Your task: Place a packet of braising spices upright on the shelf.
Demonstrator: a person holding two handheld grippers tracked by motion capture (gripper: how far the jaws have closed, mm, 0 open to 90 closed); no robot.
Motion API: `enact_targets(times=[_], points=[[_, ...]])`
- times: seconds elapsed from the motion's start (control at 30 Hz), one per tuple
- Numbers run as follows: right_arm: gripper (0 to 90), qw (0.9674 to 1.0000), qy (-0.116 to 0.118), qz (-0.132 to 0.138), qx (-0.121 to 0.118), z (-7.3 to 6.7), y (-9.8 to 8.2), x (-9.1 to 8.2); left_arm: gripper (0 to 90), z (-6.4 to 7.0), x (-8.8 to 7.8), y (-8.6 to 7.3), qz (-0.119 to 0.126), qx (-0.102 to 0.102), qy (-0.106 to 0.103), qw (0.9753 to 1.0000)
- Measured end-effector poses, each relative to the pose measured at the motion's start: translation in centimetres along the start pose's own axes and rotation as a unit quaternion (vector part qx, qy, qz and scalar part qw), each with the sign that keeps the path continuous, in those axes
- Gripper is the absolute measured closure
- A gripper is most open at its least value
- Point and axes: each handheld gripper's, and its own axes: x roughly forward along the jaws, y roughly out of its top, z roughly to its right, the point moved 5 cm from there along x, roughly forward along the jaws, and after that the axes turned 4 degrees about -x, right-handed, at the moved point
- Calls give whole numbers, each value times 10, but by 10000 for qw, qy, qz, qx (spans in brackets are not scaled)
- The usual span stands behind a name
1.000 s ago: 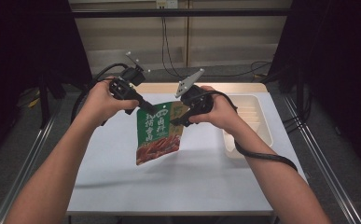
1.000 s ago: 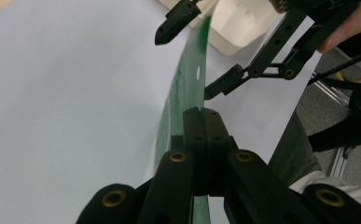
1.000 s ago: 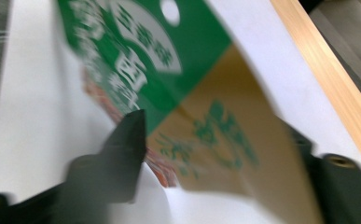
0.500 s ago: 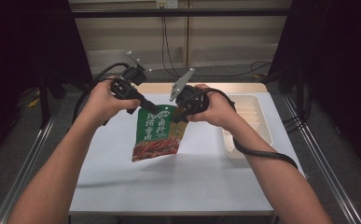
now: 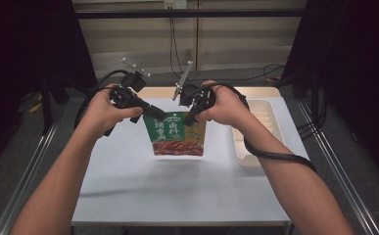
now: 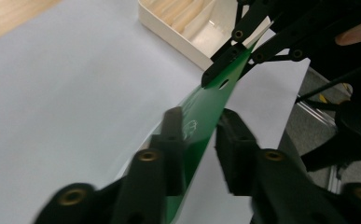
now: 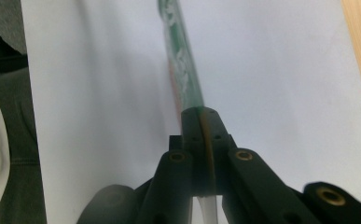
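Observation:
A green and red snack pouch (image 5: 175,134) hangs upright above the white table (image 5: 177,196). My right gripper (image 5: 191,119) is shut on its top right corner. In the right gripper view the jaws (image 7: 200,112) are pressed together on the pouch's thin edge (image 7: 180,60). My left gripper (image 5: 157,113) is at the top left corner. In the left gripper view its jaws (image 6: 200,115) stand apart on either side of the green pouch (image 6: 206,107), with a small gap showing at one pad. The right gripper (image 6: 229,58) pinches the far end.
A white tray (image 5: 241,156) with ribbed sections sits at the table's right side, and its wall (image 6: 169,28) shows in the left gripper view. A wooden strip (image 5: 162,93) runs along the table's far edge. Dark curtains and cables lie behind.
The pouch, tilted with its bottom to the left, has swung to hang straight and shifted a little right. Both hands have stayed at its top corners.

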Motion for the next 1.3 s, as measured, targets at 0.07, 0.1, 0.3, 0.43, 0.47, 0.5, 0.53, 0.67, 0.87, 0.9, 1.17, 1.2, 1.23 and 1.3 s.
enact_targets(times=[0.07, 0.1, 0.3, 0.43, 0.47, 0.5, 0.53, 0.67, 0.87, 0.9, 1.17, 1.2, 1.23, 1.3], points=[[900, 9998, -41, -174, 38, 1, -3, -2, 630, 0, -1, -1, 218, 16, 29, 9998], [900, 9998, -51, -205, 19, 2, -3, -3, 604, 0, -2, -2, 368, 14, -11, 9993], [900, 9992, -104, -365, 101, 8, -12, -14, 339, -7, 1, -8, 554, 295, 200, 9978], [900, 9987, -85, -475, 179, 10, -17, -22, 207, -12, 7, -16, 362, -36, 10, 9993], [900, 9987, -118, -487, 135, 11, -18, -24, 198, -15, 9, -18, 357, -19, 179, 9992], [900, 9984, -137, -509, 193, 12, -19, -26, 171, -16, 10, -20, 368, 1, 191, 9991], [900, 9983, -107, -531, 211, 12, -21, -27, 139, -18, 11, -21, 443, -61, 202, 9988], [900, 9982, -182, -492, 280, 17, -27, -35, 98, -27, 13, -29, 583, -117, 314, 9977], [900, 9977, -195, -539, 369, 22, -34, -43, 82, -33, 20, -41, 659, -267, 499, 9962], [900, 9978, -203, -513, 373, 23, -35, -44, 82, -34, 22, -43, 671, -259, 521, 9960], [900, 9969, -189, -561, 515, 29, -43, -54, 76, -40, 37, -59, 739, -306, 700, 9943], [900, 9969, -197, -556, 514, 31, -44, -55, 75, -40, 40, -61, 788, -342, 702, 9938], [900, 9971, -210, -537, 488, 32, -45, -56, 74, -41, 41, -63, 730, -324, 745, 9940], [900, 9966, -204, -561, 575, 32, -47, -59, 74, -42, 45, -65, 770, -321, 741, 9938]])
